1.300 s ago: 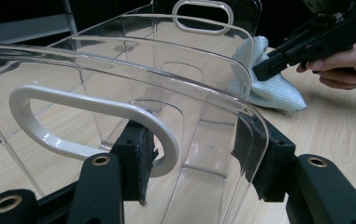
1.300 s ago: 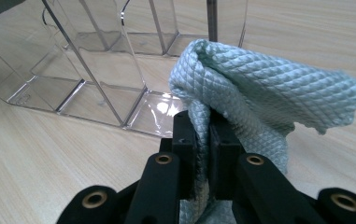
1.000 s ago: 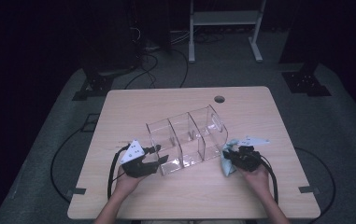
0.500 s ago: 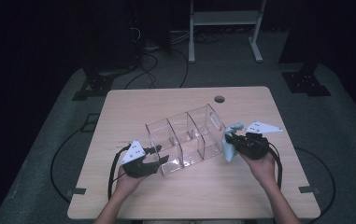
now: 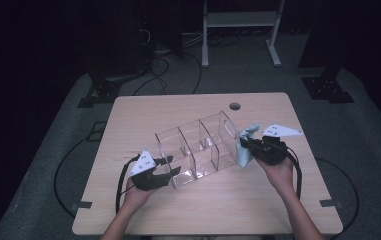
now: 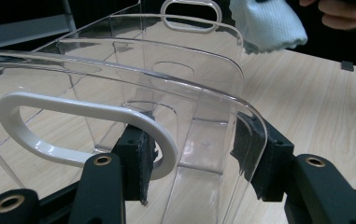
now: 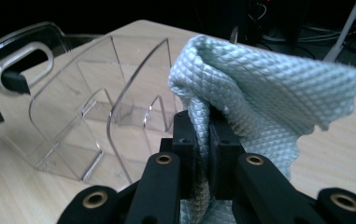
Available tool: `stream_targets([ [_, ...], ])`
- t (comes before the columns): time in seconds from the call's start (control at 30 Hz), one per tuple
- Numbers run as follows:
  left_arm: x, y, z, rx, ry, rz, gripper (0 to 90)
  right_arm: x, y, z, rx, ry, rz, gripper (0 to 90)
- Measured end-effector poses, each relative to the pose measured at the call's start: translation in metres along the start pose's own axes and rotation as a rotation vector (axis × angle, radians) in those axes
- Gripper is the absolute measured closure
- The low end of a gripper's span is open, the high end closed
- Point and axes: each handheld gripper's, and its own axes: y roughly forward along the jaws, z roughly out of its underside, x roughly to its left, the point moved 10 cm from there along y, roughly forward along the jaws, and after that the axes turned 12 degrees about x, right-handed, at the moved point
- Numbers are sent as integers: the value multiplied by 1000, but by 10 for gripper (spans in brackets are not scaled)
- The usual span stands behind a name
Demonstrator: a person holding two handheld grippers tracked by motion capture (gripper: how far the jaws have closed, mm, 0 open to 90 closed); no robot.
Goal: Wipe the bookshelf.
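Nearest to where I am standing, two forearms are reaching in over the wooden surface (image 5: 128, 115), each hand carrying one gripper, so two grippers in all. The left gripper (image 5: 170, 169) is sitting at the near left end of the one clear plastic organizer (image 5: 198, 147), and its jaws are standing fairly narrow, clamping that end wall: in the left gripper view one pad is pressing on each face of the clear panel, right beside the white handle loop (image 6: 49, 123) set into it. The organizer is lying on the surface between the two grippers, running diagonally away toward the right; I am counting three compartments, though the clear walls are making that hard to be sure of. A second white handle loop (image 6: 189, 16) is showing at its far end.

Just beyond that far end, the right gripper (image 5: 245, 144) is hovering above the surface, its jaws squeezing nearly together on the one pale blue cloth (image 7: 259, 93). The cloth is bunching up between the pads and hanging beside the organizer's right end.

Farther off, one small round hole (image 5: 235, 106) is sitting near the surface's far edge.
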Motion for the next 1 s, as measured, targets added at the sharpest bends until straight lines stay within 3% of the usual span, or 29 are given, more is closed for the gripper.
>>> stream_targets([
  [0.2,0,0,0,0,0,-3,479,-4,11,25,41,26,-1,829],
  [0.4,0,1,0,-1,0,-1,479,-14,43,64,141,75,-6,829],
  [0.67,0,1,0,1,0,-3,478,-19,66,88,226,95,-6,829],
  [0.77,-1,1,-1,-2,-7,-6,479,-7,65,88,223,84,-22,828],
  [1.0,-1,2,-1,-1,-24,-16,480,36,77,85,236,-10,-98,828],
])
